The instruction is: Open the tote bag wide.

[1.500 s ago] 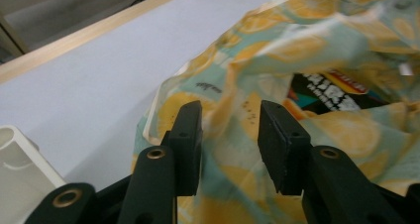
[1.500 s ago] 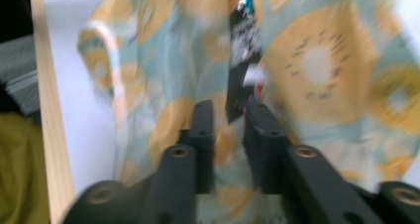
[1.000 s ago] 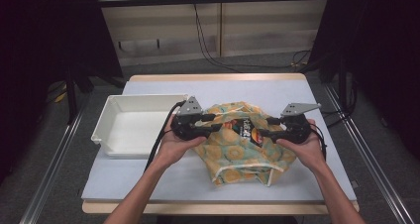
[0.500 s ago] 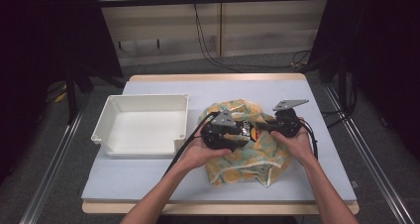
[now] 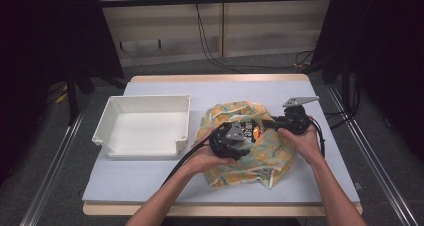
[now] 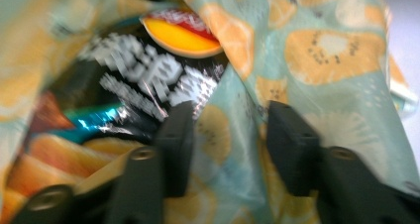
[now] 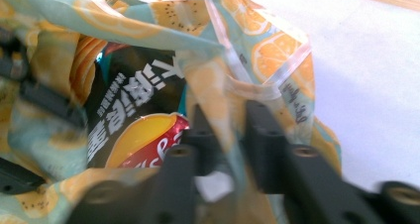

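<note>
1. Left gripper (image 6: 230, 135) fingers (image 6: 178, 144) stand apart with the rim fabric of the orange-print bag (image 5: 270, 151) running between them; pads not visibly pressing on it. Jaws just closed a little.
2. Right gripper (image 7: 228, 137) fingers (image 7: 262, 135) sit close together, pinching a fold of the bag's edge by its translucent handle strip (image 7: 277, 80). Jaws just eased wider, fabric between them.
3. Bag lies on the table (image 5: 320, 181), right of centre, mouth held open between both grippers.
4. Dark chip packet (image 7: 133, 120) sits inside the bag.
5. White tray (image 5: 107, 131) stands just left of the bag, apart from it.
</note>
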`<state>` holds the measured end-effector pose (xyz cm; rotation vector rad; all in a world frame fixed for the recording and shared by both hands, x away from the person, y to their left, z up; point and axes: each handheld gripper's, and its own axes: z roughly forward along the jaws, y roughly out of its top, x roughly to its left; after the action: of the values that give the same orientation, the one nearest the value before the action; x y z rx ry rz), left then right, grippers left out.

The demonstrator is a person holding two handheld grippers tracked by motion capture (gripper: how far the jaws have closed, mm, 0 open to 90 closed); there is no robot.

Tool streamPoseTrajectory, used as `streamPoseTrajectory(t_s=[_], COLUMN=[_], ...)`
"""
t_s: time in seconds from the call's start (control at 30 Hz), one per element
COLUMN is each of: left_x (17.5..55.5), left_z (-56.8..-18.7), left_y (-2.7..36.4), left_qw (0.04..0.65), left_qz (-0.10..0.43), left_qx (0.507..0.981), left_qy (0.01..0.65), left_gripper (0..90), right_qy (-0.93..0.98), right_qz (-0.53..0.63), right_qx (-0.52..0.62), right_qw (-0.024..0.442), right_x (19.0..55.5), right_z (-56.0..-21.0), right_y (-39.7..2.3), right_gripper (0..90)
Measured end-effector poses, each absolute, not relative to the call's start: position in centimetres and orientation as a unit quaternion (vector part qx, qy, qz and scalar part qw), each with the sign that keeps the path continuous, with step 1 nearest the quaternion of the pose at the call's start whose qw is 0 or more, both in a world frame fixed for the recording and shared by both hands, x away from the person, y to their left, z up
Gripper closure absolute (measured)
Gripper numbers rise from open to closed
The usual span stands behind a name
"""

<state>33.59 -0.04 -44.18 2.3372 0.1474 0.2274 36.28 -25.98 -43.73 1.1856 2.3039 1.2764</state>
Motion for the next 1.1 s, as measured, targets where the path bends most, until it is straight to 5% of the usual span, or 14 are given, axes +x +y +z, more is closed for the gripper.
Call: streamPoseTrajectory(t_s=[0.2, 0.43, 0.47, 0.87, 1.03, 1.1], left_x=[33.8, 32.9, 32.3, 27.8, 28.6, 29.0], left_z=[-44.4, -43.6, -43.2, -43.9, -43.8, -43.5], left_y=[0.0, 0.5, 0.7, 1.7, 2.3, 2.6], left_qw=[0.379, 0.418, 0.427, 0.435, 0.448, 0.460], left_qz=[0.079, 0.024, 0.014, 0.017, 0.020, 0.017], left_qx=[0.921, 0.906, 0.903, 0.900, 0.894, 0.887], left_qy=[0.056, 0.058, 0.051, -0.004, 0.016, 0.029], left_gripper=[89.3, 90.0, 90.0, 90.0, 90.0, 90.0], right_qy=[0.790, 0.792, 0.793, 0.760, 0.769, 0.772], right_qz=[0.439, 0.441, 0.439, 0.432, 0.426, 0.439], right_qx=[0.407, 0.402, 0.403, 0.468, 0.457, 0.440], right_qw=[0.136, 0.133, 0.128, 0.131, 0.134, 0.132], right_x=[36.9, 38.2, 38.9, 43.0, 42.8, 41.9], right_z=[-43.1, -43.2, -43.5, -45.1, -45.1, -44.1], right_y=[-25.3, -24.8, -24.8, -27.4, -26.8, -26.2], right_gripper=[58.2, 65.1, 74.5, 90.0, 89.8, 71.0])
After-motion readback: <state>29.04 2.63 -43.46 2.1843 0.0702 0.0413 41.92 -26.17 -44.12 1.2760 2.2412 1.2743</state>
